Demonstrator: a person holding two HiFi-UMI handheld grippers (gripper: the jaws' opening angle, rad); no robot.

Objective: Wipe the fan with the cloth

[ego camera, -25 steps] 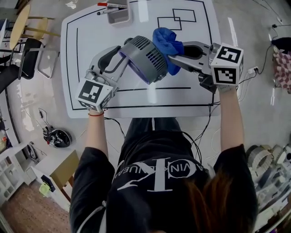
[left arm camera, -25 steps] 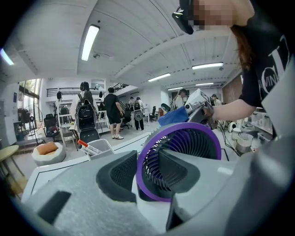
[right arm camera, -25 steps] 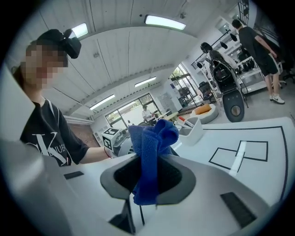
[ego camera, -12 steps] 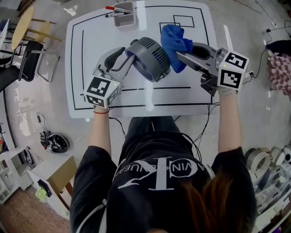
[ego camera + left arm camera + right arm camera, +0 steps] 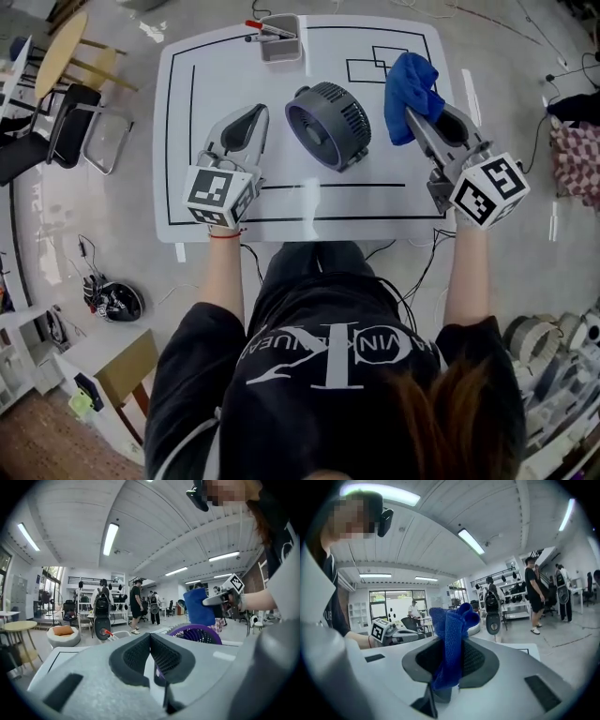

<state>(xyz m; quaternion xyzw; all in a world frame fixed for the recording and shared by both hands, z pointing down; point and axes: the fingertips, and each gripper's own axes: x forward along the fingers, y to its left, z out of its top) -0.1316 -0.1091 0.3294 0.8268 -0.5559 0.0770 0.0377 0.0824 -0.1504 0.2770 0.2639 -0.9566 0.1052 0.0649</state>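
Fan sits on the white bench, about mid-bench, inside the black outline drawn on the top. It has a dark gray body and a purple grille, tilted on its stand. Nothing touches it.

Left claw is just left of the fan and apart from it. In the left gripper view the 2 jaws have just closed and now meet pad to pad, clenched on nothing. The purple grille shows past them.

Right claw is to the right of the fan, over the right part of the bench. It is clenched on the blue cloth. The right gripper view shows the cloth pinched between both pads and bunched up above them. In the head view the cloth sticks out past the claw tips, near the 2 overlapping rectangles drawn on the bench, clear of the fan.

A gray tray stands at the far edge of the bench with a red-capped pen on it. Each claw carries a marker cube near the hand. Both of the person's forearms reach forward, 1 on each side of the fan. A round stool and chairs stand on the floor to the left.
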